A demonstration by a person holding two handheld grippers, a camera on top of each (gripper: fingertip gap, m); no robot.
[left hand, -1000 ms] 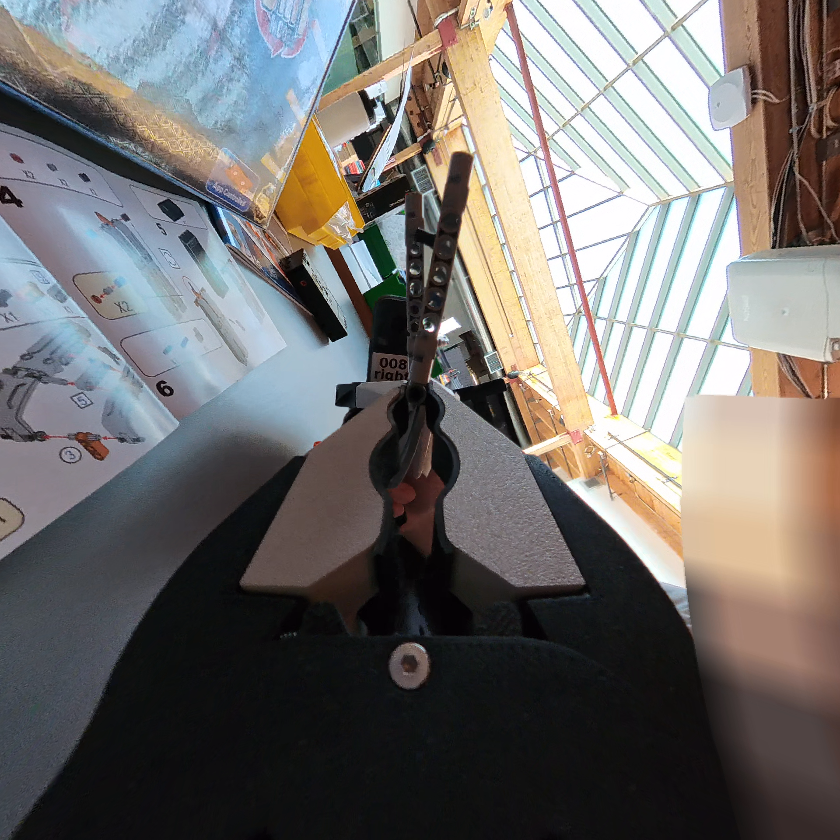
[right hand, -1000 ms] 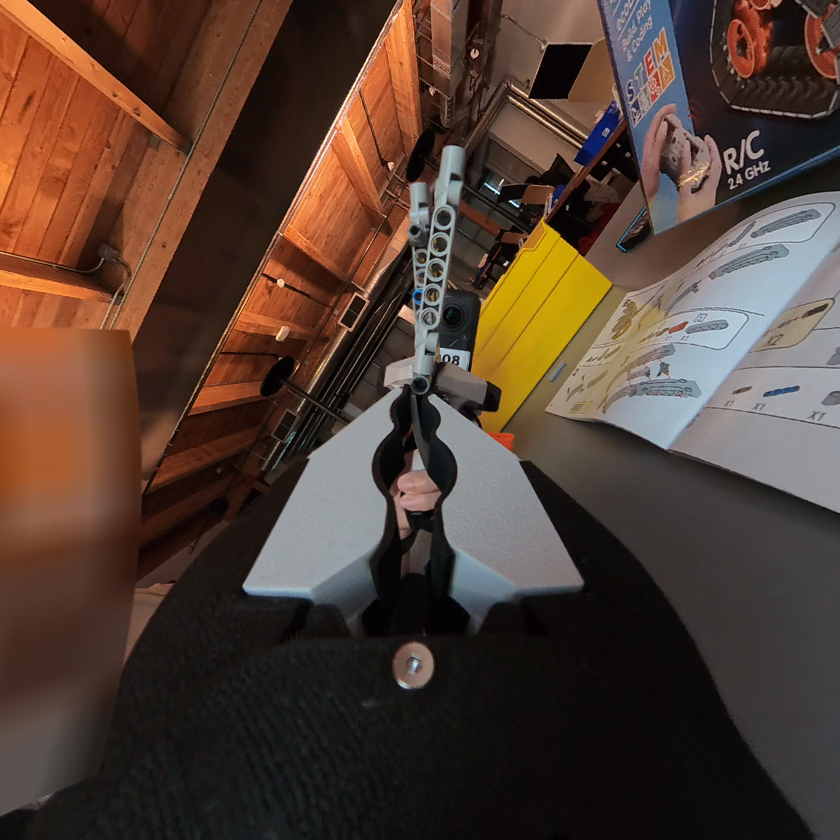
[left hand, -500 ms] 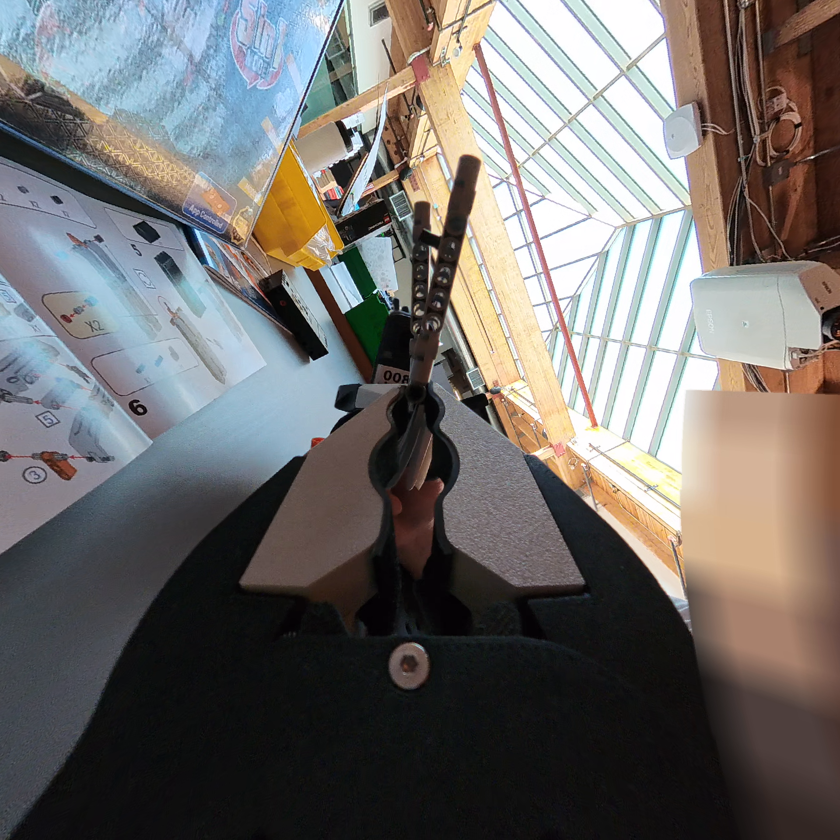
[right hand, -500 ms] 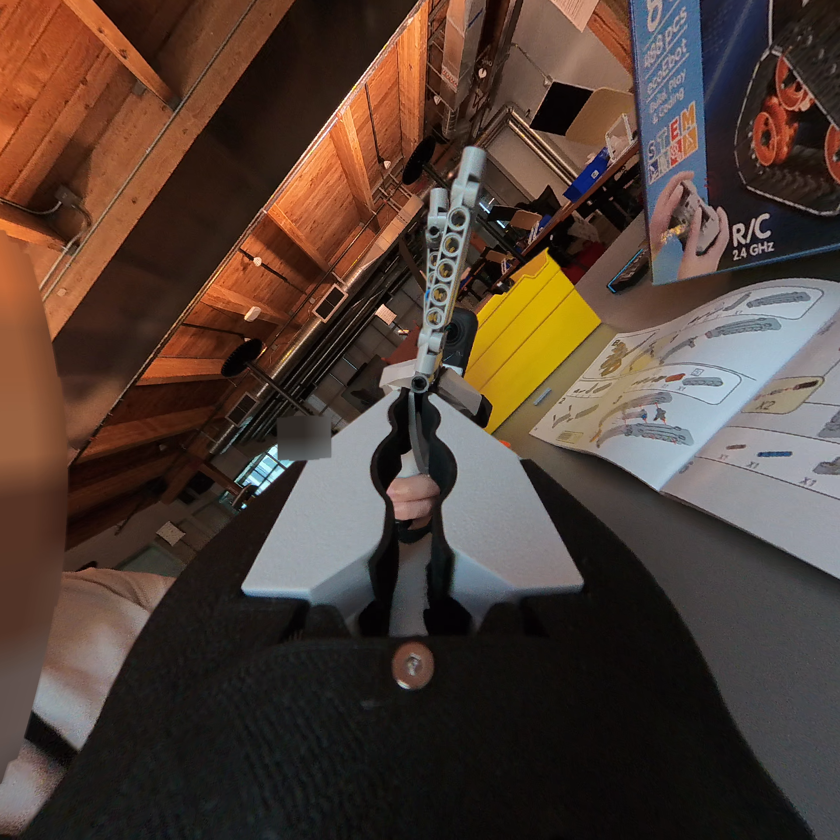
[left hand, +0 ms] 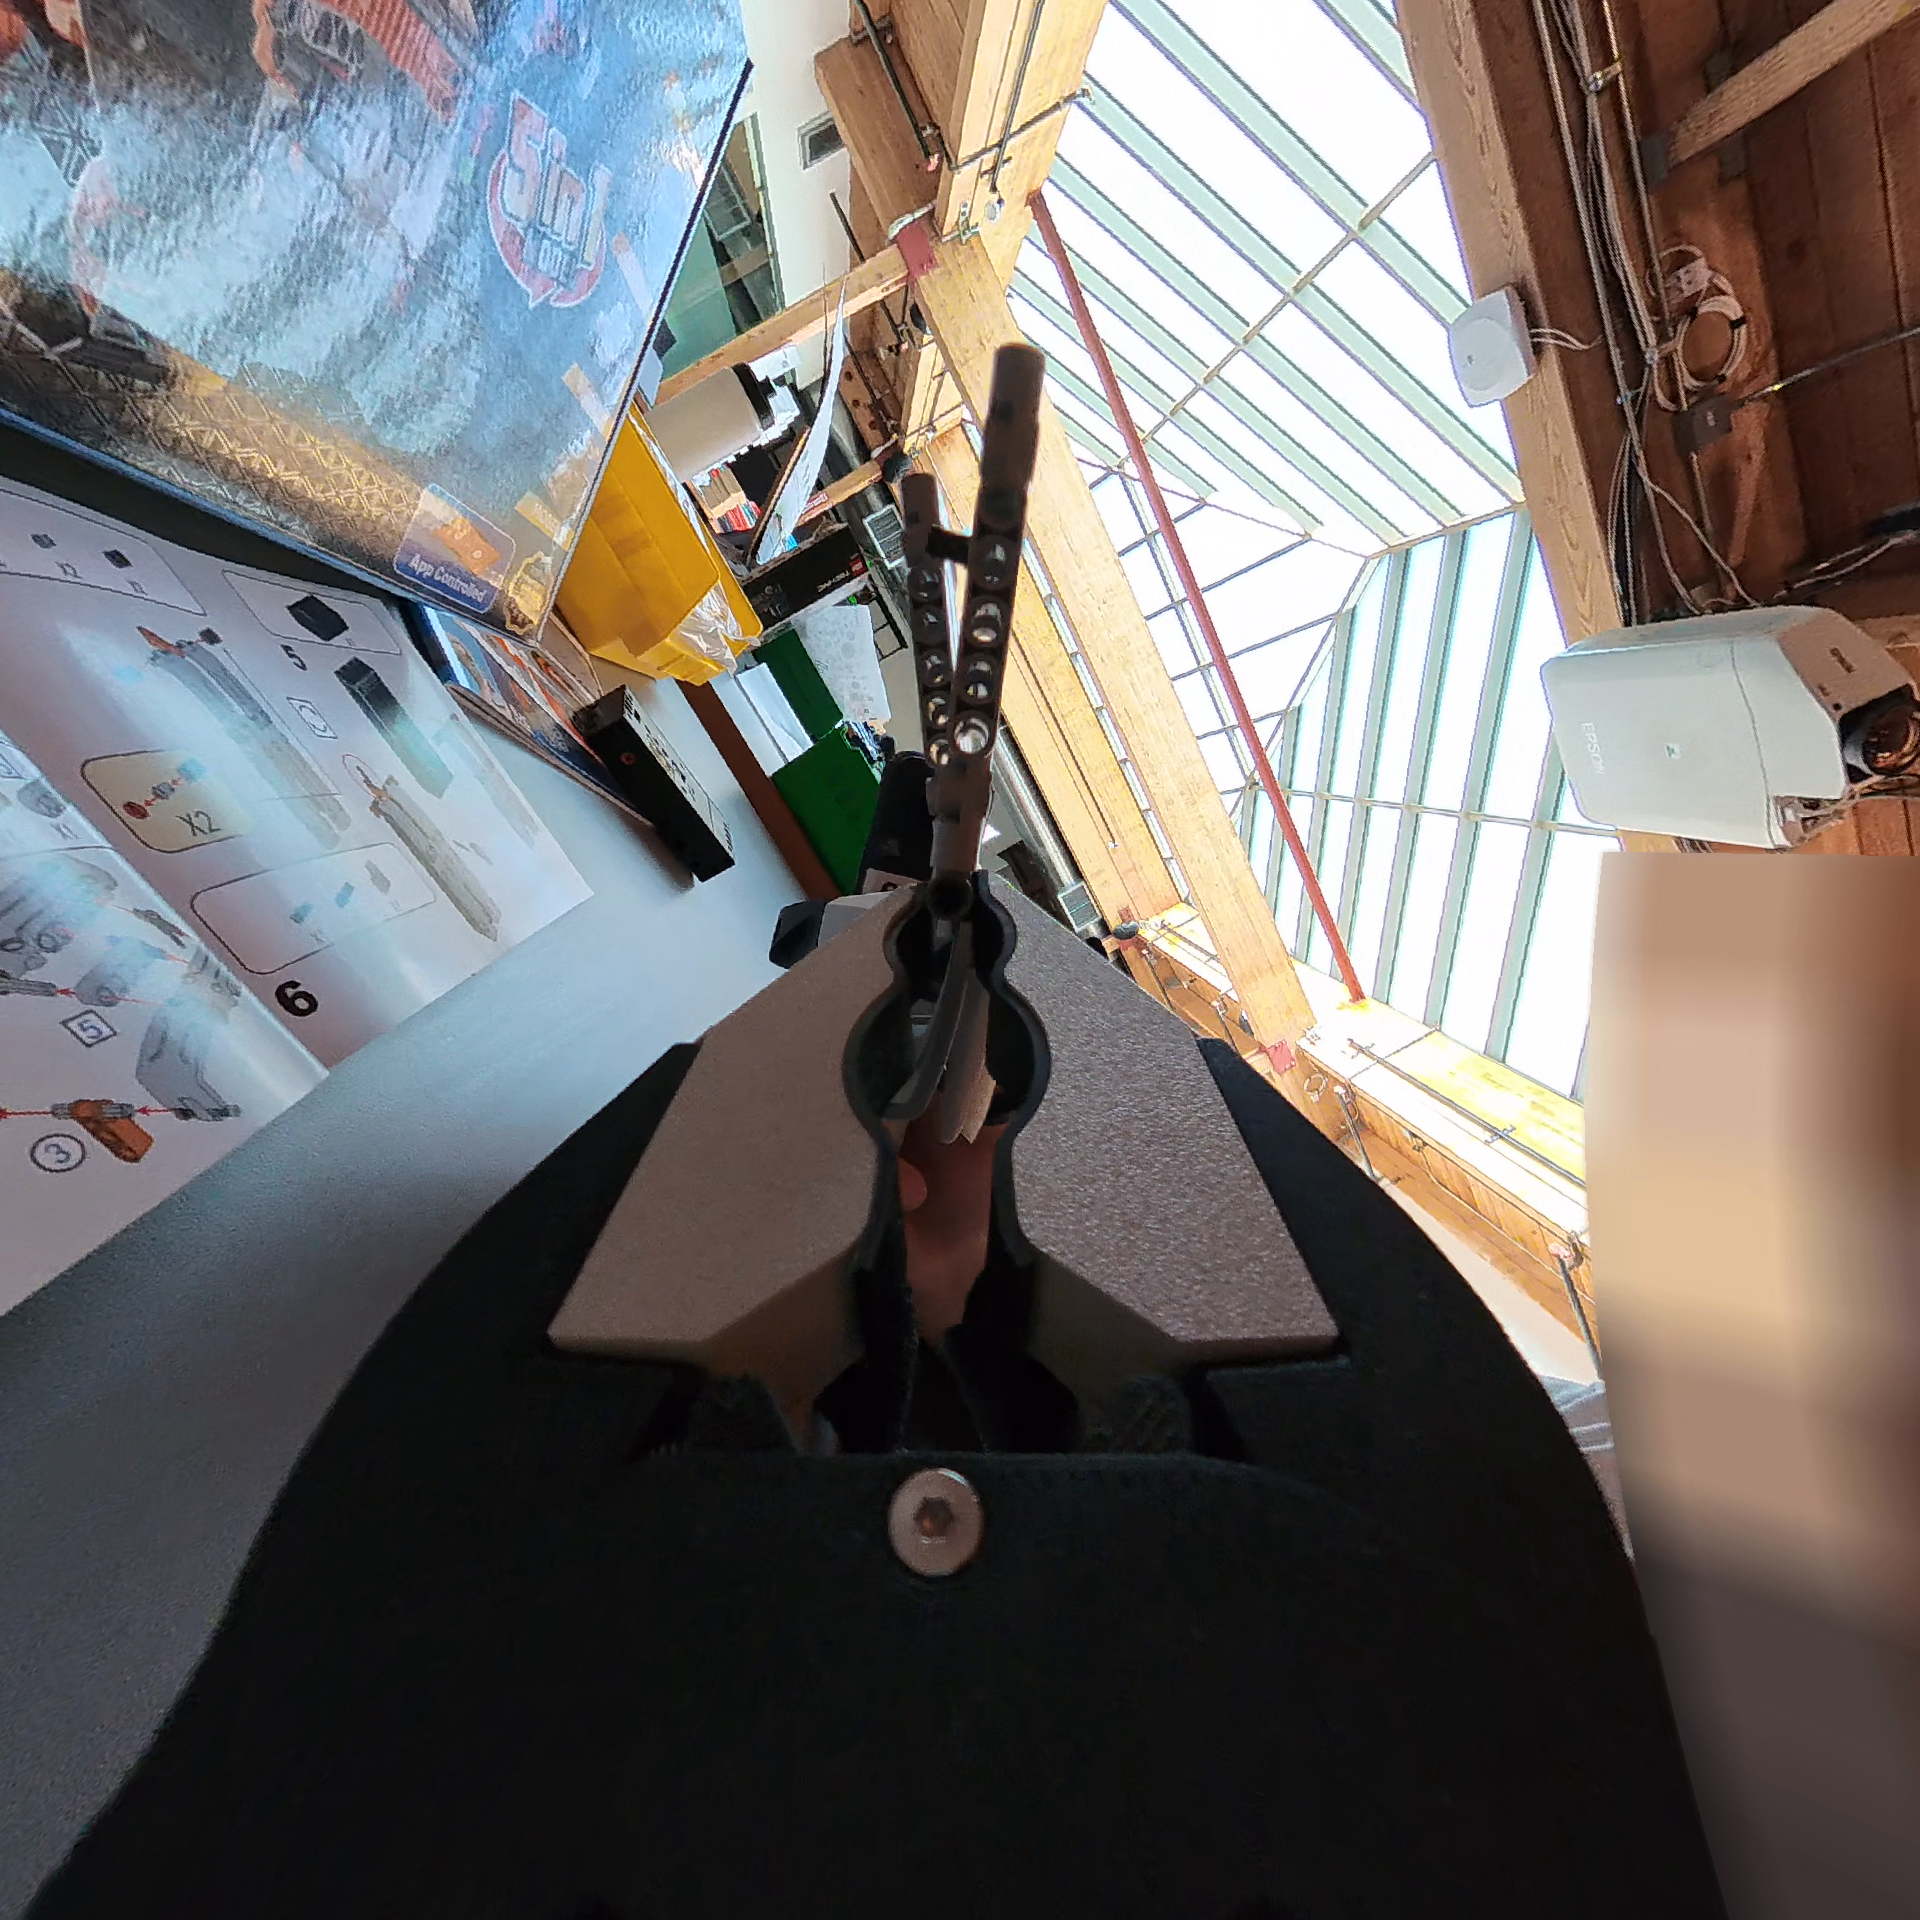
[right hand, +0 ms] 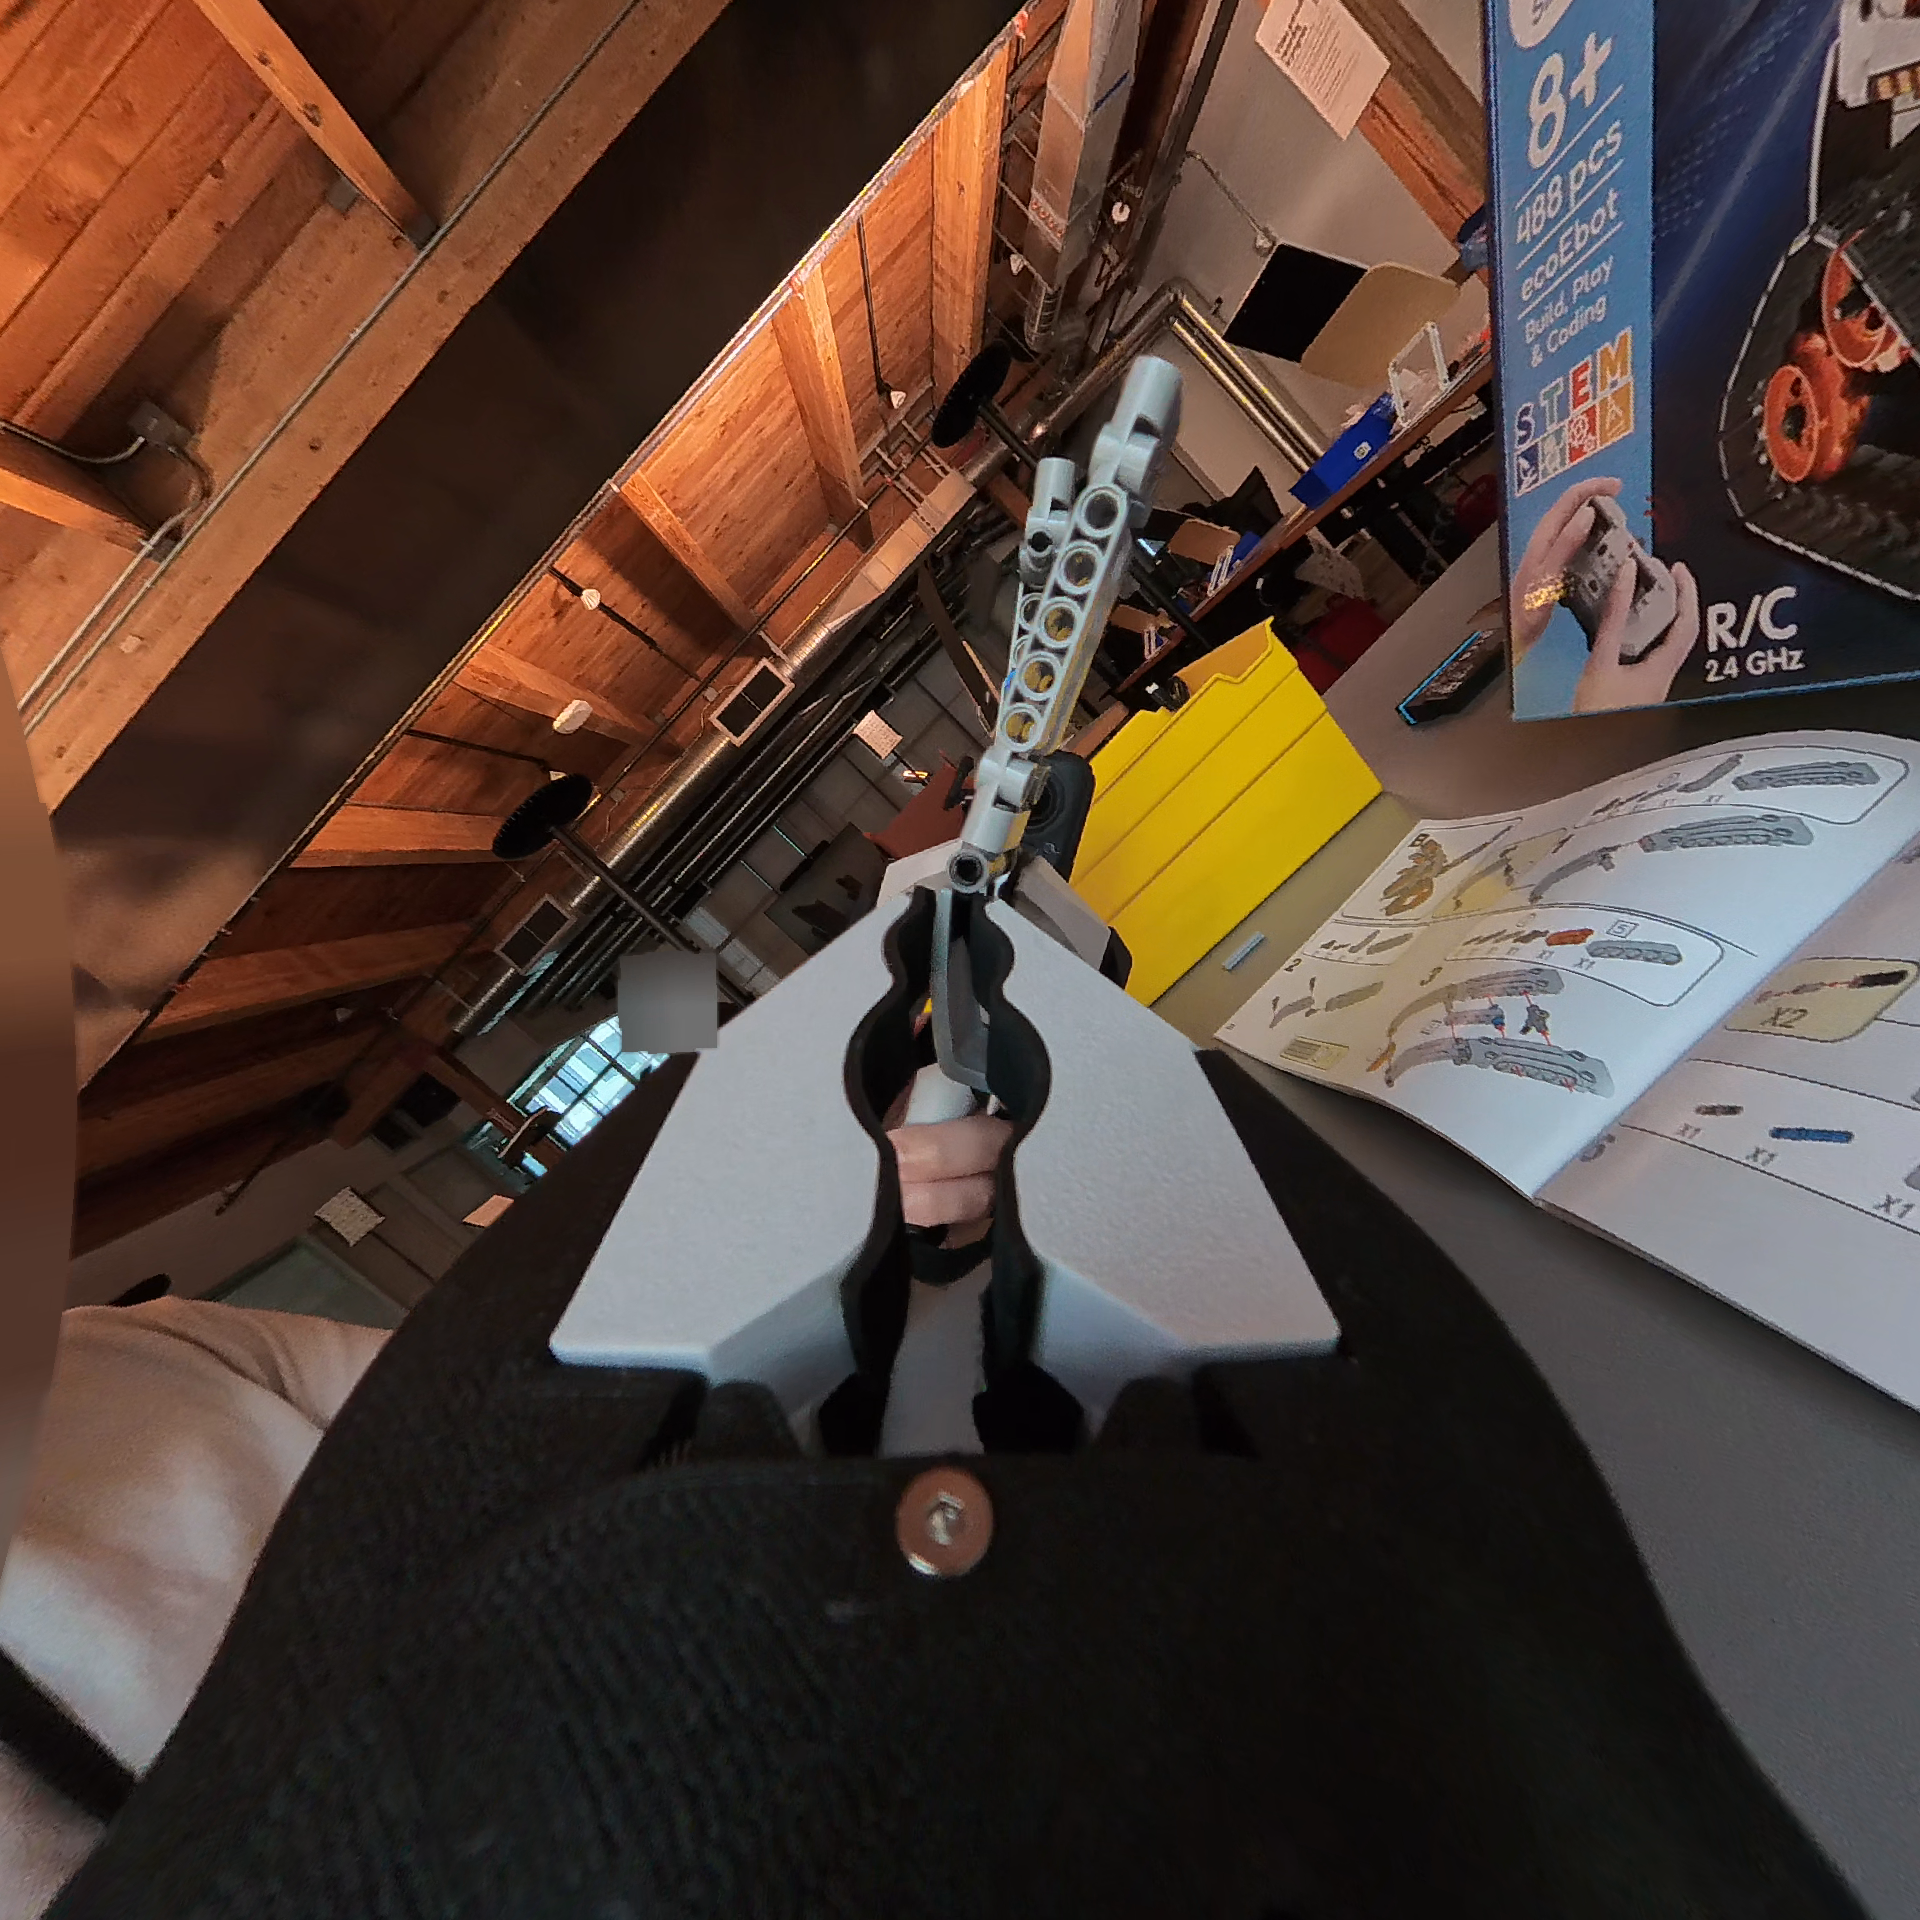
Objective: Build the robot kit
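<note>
My left gripper (left hand: 951,914) is shut on the bottom end of a grey assembly of holed beams (left hand: 971,644), which sticks up and away, held in the air above the table. My right gripper (right hand: 966,878) is shut on the same beam assembly (right hand: 1075,603) from the opposite side. Each gripper shows just behind the assembly in the other's view: the right one in the left wrist view (left hand: 831,925), the left one in the right wrist view (right hand: 1065,904). A finger shows through the gap between each pair of jaws.
An open instruction booklet (left hand: 208,810) (right hand: 1662,1018) lies on the grey table (left hand: 312,1195) (right hand: 1558,1455). A large toy kit box (left hand: 312,229) (right hand: 1714,343) stands behind it, with a yellow bin (left hand: 644,561) (right hand: 1216,800) beside. A white projector (left hand: 1704,727) hangs overhead. My left and right fingertips are right by each other.
Both grippers have turned and shifted together with the beam assembly still clamped between them. The box and booklet have slid across both views. The grips have not changed.
</note>
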